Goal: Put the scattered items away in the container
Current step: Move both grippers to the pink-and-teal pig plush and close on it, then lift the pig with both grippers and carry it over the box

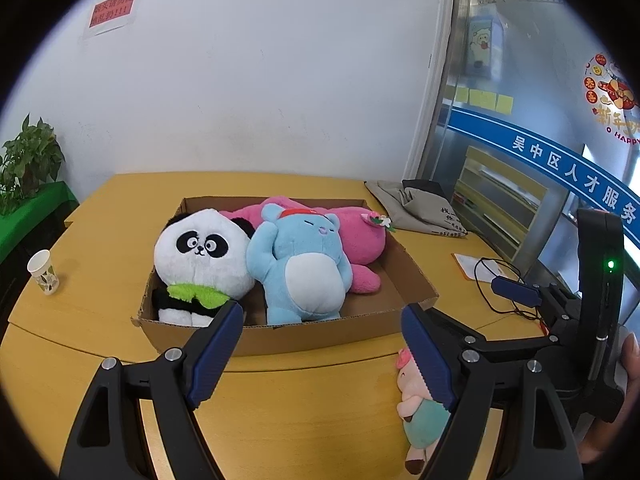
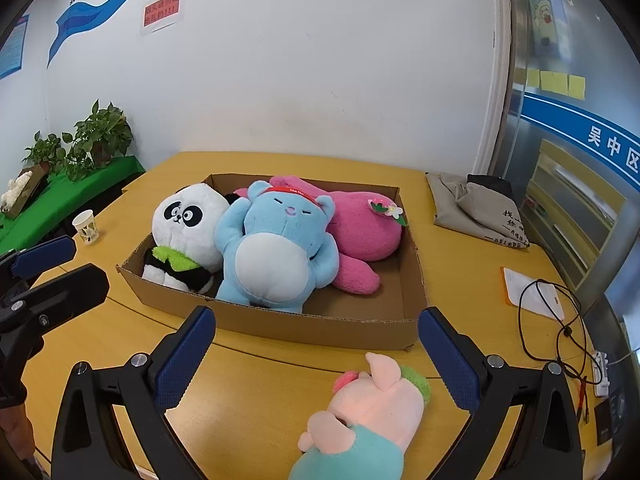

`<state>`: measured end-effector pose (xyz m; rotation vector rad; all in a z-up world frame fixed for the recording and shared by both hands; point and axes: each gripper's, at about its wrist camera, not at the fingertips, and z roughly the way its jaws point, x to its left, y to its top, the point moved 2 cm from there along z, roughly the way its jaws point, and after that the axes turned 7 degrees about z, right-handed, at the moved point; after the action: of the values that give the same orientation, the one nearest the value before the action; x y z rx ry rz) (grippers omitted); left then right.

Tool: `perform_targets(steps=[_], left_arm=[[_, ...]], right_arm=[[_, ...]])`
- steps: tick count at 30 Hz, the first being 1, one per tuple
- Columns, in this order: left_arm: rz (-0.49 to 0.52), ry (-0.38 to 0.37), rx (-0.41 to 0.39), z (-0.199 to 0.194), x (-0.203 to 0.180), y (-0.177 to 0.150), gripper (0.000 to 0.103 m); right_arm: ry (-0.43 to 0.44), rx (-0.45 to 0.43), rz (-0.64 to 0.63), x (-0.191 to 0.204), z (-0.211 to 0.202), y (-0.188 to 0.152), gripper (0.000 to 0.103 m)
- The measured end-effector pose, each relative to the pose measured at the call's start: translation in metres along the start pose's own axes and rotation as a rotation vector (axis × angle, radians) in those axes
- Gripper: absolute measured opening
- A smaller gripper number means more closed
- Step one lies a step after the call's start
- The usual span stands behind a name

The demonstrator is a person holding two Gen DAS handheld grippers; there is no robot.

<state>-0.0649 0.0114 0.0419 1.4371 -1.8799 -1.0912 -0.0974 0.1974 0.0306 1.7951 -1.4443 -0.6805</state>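
Cardboard box (image 1: 404, 276) is seen on a yellow worktop (image 1: 120, 216), shallow and open-topped. Three plush toys are packed inside it: a panda (image 1: 200, 252) at the left, a blue bear (image 1: 304, 268) in the middle lying partly over a pink plush (image 1: 360, 240) at the back right. The front right corner of the box is bare. A small pig plush (image 2: 372, 404) in a teal outfit is seen outside the box, lying on the worktop just in front of its near wall.

The left gripper (image 1: 322, 356) is held wide open before the box, with nothing between its fingers. The right gripper (image 2: 318, 360) is also spread wide, its fingers (image 2: 184, 356) set either side of the pig plush without touching it.

A paper cup (image 1: 43, 272) stands at the far left, and a folded cloth bag (image 2: 476, 208) and a black cable (image 2: 556, 320) lie at the right.
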Motion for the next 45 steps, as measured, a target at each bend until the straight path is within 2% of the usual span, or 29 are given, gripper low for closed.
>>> perform_targets(steps=[5,9,14,20,23,25,29,31,34,37,45], left_arm=[[0.003,-0.019,0.024,0.009,-0.006,-0.004,0.081],[0.004,-0.04,0.049,0.017,-0.008,-0.009,0.081],[-0.022,-0.087,0.101,0.035,-0.012,-0.017,0.081],[-0.024,-0.16,0.163,0.059,-0.027,-0.027,0.081],[-0.03,-0.187,0.189,0.069,-0.034,-0.031,0.081],[-0.026,-0.222,0.213,0.076,-0.038,-0.036,0.081],[-0.017,-0.355,0.288,0.098,-0.051,-0.053,0.081],[-0.012,-0.393,0.315,0.107,-0.057,-0.064,0.081],[-0.002,-0.357,0.329,0.113,-0.057,-0.074,0.081],[-0.019,-0.353,0.33,0.114,-0.051,-0.078,0.081],[-0.083,-0.309,0.351,0.129,-0.039,-0.086,0.081]], right_arm=[[-0.014,0.01,0.004,-0.009,0.003,-0.007,0.103],[-0.029,0.023,0.046,-0.033,0.002,-0.019,0.103],[-0.095,0.117,0.129,-0.076,0.013,-0.055,0.103],[0.002,0.272,0.233,-0.095,0.04,-0.107,0.103],[0.109,0.299,0.297,-0.096,0.046,-0.121,0.102],[0.152,0.304,0.277,-0.089,0.046,-0.125,0.102],[0.293,0.343,0.233,-0.066,0.047,-0.14,0.093],[0.323,0.366,0.181,-0.05,0.049,-0.154,0.094],[0.321,0.382,0.103,-0.03,0.049,-0.171,0.092],[0.294,0.394,0.059,-0.023,0.05,-0.185,0.083],[0.25,0.344,-0.04,-0.013,0.041,-0.183,0.078]])
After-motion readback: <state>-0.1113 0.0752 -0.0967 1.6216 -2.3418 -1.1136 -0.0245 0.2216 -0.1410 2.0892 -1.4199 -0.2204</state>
